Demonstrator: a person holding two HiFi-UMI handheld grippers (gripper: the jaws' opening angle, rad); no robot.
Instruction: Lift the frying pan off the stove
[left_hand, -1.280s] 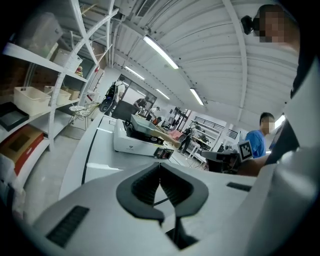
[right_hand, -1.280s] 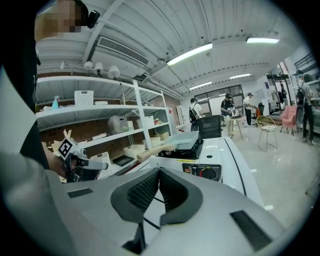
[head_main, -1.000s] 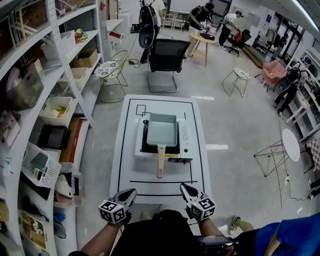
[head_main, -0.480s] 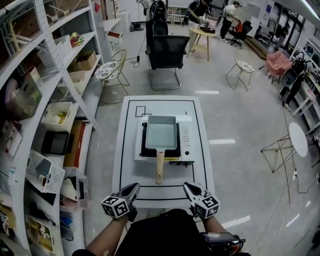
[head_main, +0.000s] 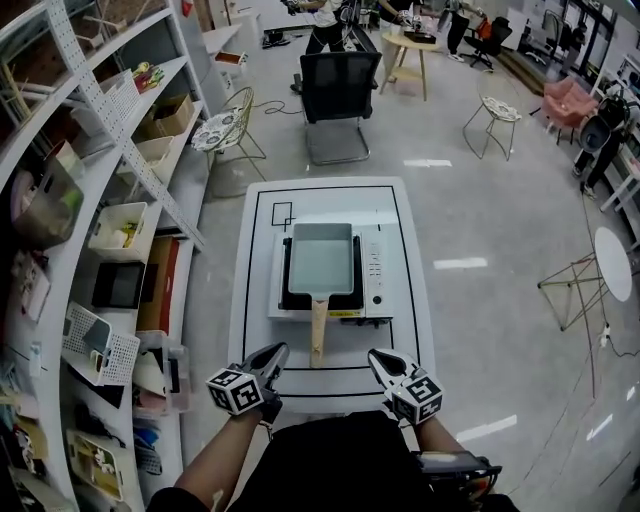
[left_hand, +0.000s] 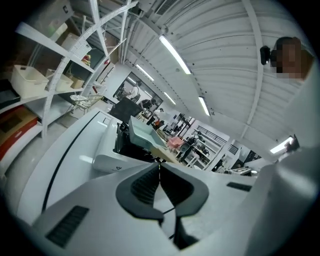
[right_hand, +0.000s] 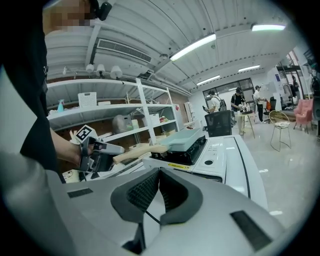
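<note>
Jaws closed and empty on left gripper (head_main: 277, 351) and right gripper (head_main: 376, 357); frying pan (head_main: 320, 258) on stove (head_main: 372, 272), handle (head_main: 319, 335) untouched; lift not begun.

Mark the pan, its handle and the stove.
pan (head_main: 320, 258), head view, middle of its pale inner bottom.
handle (head_main: 319, 335), head view, midway along the wooden shaft.
stove (head_main: 373, 268), head view, white control panel right of the pan.
</note>
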